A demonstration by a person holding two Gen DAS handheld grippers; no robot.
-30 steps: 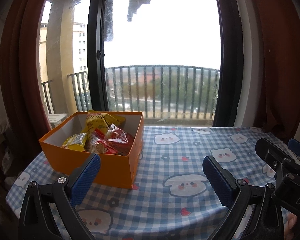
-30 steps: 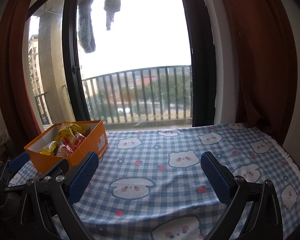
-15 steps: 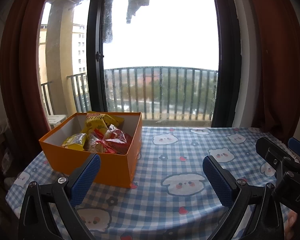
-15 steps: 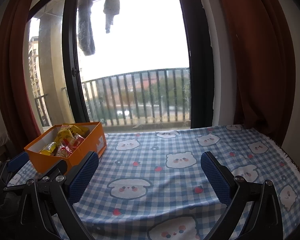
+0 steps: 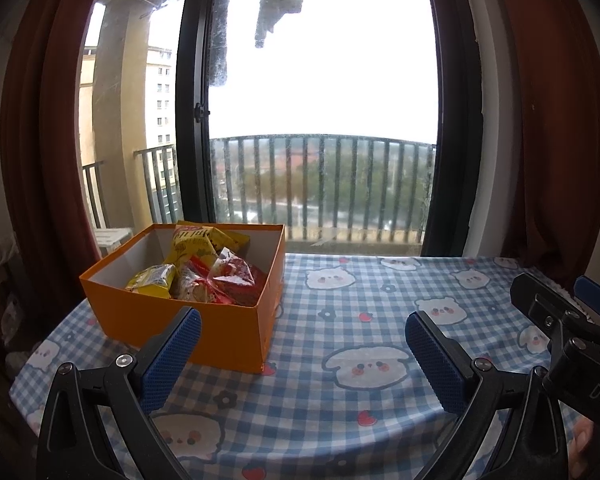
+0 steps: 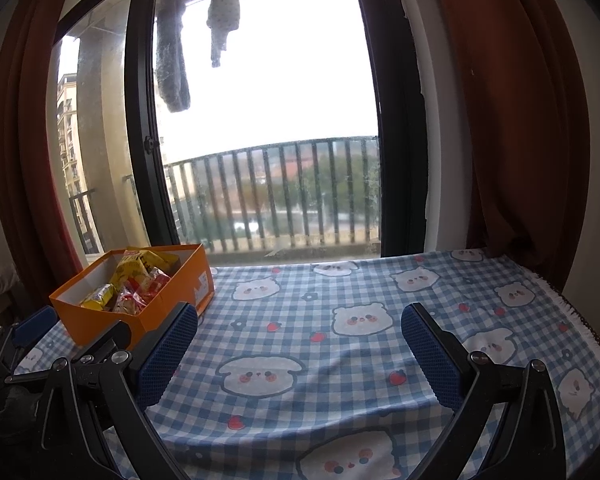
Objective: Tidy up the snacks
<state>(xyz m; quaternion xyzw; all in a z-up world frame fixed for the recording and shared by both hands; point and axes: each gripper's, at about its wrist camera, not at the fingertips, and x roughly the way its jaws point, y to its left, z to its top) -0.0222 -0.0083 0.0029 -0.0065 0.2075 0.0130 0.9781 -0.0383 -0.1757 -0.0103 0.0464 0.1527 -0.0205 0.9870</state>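
Note:
An orange box (image 5: 220,336) stands on the left of the table and holds yellow and red snack packets (image 5: 204,272). It also shows in the right wrist view (image 6: 168,308), at the far left. My left gripper (image 5: 300,356) is open and empty, just in front of the box's near right corner and above the cloth. My right gripper (image 6: 300,352) is open and empty over the middle of the table. The right gripper also shows in the left wrist view (image 5: 568,320), at the right edge.
A blue checked cloth with bear prints (image 6: 340,280) covers the table. A large window with a balcony railing (image 5: 320,184) stands behind it, with dark red curtains (image 6: 520,120) on both sides. The cloth's fringed edge (image 6: 580,316) is at the right.
Both grippers have risen and drawn back slightly, so the table and box sit a little lower in view. Both stay open and empty.

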